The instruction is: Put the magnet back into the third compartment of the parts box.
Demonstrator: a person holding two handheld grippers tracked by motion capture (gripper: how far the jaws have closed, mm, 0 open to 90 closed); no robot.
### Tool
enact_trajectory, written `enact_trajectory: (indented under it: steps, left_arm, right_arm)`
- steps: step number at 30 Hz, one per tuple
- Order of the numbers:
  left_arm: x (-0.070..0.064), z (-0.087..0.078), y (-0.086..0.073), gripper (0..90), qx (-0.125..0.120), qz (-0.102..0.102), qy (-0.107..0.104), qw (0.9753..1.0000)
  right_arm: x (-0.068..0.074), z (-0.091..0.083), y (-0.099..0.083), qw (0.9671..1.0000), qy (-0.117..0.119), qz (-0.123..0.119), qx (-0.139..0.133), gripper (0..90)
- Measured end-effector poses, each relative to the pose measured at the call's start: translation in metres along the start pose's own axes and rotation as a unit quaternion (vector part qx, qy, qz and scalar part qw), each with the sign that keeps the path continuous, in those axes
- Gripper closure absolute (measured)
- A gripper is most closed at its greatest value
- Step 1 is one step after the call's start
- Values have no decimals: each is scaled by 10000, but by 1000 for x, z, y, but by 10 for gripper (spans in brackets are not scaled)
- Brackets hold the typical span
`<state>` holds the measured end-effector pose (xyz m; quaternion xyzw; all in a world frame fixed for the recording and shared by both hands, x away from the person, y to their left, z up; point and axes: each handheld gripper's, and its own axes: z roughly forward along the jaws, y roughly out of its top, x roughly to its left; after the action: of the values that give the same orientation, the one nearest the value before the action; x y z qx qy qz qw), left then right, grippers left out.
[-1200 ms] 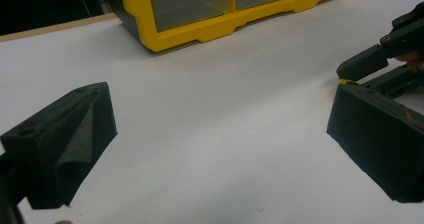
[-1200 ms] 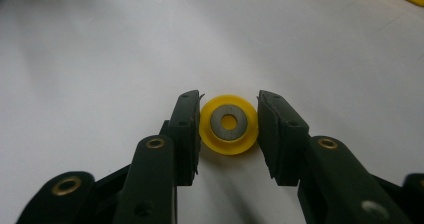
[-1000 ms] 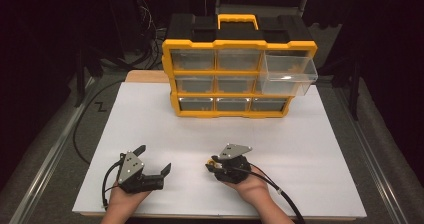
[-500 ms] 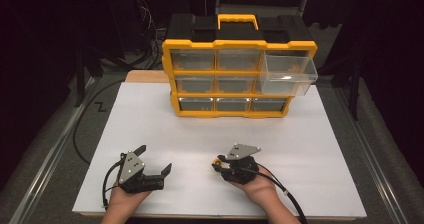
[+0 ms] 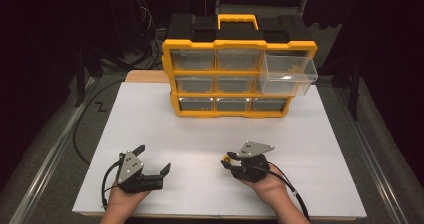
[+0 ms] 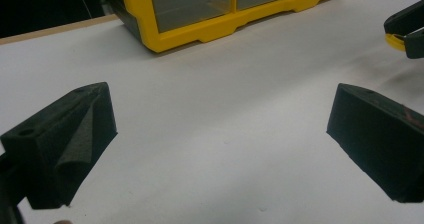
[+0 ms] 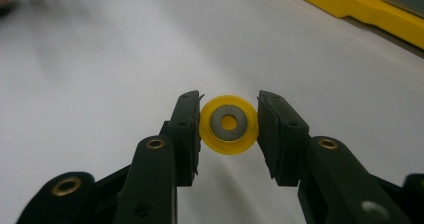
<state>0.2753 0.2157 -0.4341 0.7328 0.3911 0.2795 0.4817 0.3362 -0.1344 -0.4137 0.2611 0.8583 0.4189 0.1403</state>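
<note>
My right gripper (image 7: 229,129) is black with brass-coloured rivets, and it pinches a bright yellow disc (image 7: 229,125) that has a grey metal ring around a yellow centre. My left gripper (image 5: 145,168) is black too, with matte black foam pads (image 6: 62,144) and a grey plate on top. The table sheet (image 5: 200,134) is plain white. The drawer cabinet (image 5: 239,79) has a yellow frame, a black top, a yellow handle and clear drawers.

High view overhead; both close gripper views toward the organizer (image 5: 239,79).
</note>
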Motion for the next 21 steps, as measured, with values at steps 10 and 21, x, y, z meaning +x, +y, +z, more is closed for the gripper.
enact_trajectory:
  steps: [10, 21]
  left_arm:
    - [0, 0, 0, 6, -11, 16, 2, 10000]
    - [1, -1, 0, 6, -10, 25, 7, 10000]
  right_arm:
    - [-3, -9, -4, 10000, -31, 49, -35, 650]
    - [-6, -19, -5, 9999, -73, 82, -83, 650]
